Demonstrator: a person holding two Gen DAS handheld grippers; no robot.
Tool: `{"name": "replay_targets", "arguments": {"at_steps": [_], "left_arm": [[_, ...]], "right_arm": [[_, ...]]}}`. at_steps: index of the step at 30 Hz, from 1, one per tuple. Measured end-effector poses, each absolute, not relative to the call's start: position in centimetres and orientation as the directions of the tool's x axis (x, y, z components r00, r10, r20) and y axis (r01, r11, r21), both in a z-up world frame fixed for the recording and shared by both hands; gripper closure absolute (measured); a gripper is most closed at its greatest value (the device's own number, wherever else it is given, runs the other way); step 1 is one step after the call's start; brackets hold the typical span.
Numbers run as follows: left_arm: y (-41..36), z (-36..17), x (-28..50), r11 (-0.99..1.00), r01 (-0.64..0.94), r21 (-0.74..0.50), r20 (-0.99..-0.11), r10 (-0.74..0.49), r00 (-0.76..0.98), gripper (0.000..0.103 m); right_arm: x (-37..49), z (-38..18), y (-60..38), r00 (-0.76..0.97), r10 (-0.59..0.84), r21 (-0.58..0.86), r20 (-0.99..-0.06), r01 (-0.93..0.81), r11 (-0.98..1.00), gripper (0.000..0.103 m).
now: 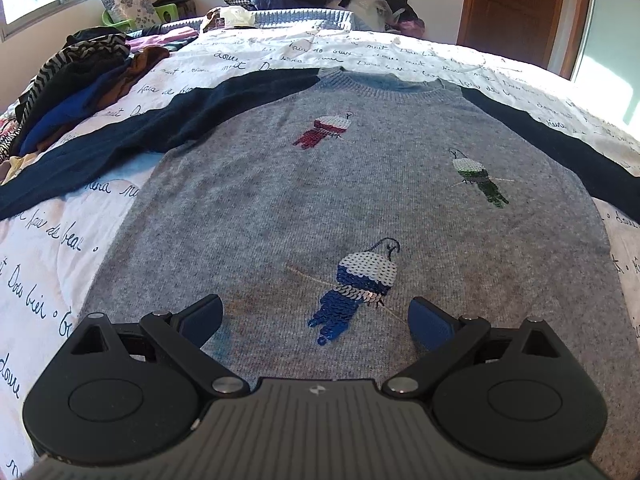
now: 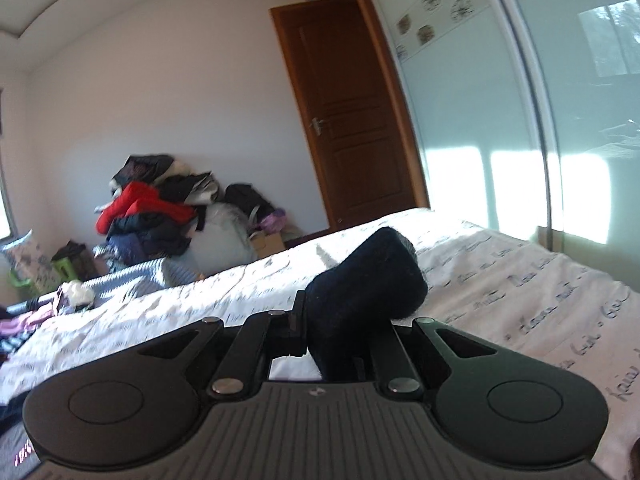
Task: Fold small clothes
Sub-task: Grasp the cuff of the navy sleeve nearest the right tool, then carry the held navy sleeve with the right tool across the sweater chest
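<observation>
A small grey sweater with navy sleeves and three sequin birds lies flat, front up, on the bed. Its left sleeve stretches out to the left; the right sleeve runs off to the right. My left gripper is open and empty, hovering over the sweater's lower hem beside the blue bird. My right gripper is shut on the navy sleeve cuff, which it holds lifted above the bed.
The white quilt with script writing covers the bed. A pile of dark and striped clothes lies at the bed's left edge. More clothes are heaped behind the bed. A wooden door and a mirrored wardrobe stand on the right.
</observation>
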State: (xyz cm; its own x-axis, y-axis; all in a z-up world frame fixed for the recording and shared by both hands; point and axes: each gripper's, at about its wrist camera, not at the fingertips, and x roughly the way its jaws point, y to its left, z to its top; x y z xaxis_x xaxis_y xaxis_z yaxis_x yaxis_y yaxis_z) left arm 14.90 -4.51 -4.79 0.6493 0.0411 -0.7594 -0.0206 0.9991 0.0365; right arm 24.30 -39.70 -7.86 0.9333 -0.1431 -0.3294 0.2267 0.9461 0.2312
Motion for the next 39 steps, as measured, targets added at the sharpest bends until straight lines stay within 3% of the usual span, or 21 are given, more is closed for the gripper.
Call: {"name": "replay_targets", "arguments": {"at_steps": [8, 15, 33, 39], "left_arm": [[-4.0, -4.6, 14.9, 0.998, -0.022, 0.054, -0.752, 0.055, 0.657, 0.005], [-2.5, -4.9, 15.7, 0.994, -0.087, 0.074, -0.756, 0.112, 0.645, 0.005], [-0.7, -5.1, 15.5, 0.984, -0.13, 0.118, -0.735, 0.175, 0.655, 0.005], [-0.3, -5.3, 15.6, 0.984, -0.136, 0.112, -0.738, 0.174, 0.652, 0.005]], "right_arm": [[26.3, -11.0, -33.6, 0.877, -0.024, 0.127, -0.479, 0.096, 0.987, 0.093], [25.6, -10.2, -29.2, 0.883, 0.029, 0.024, -0.468, -0.02, 1.0, 0.093], [26.8, -10.3, -21.6, 0.836, 0.174, 0.014, -0.521, -0.195, 0.981, 0.093], [27.1, -10.4, -19.1, 0.832, 0.178, -0.048, -0.526, -0.238, 0.97, 0.093]]}}
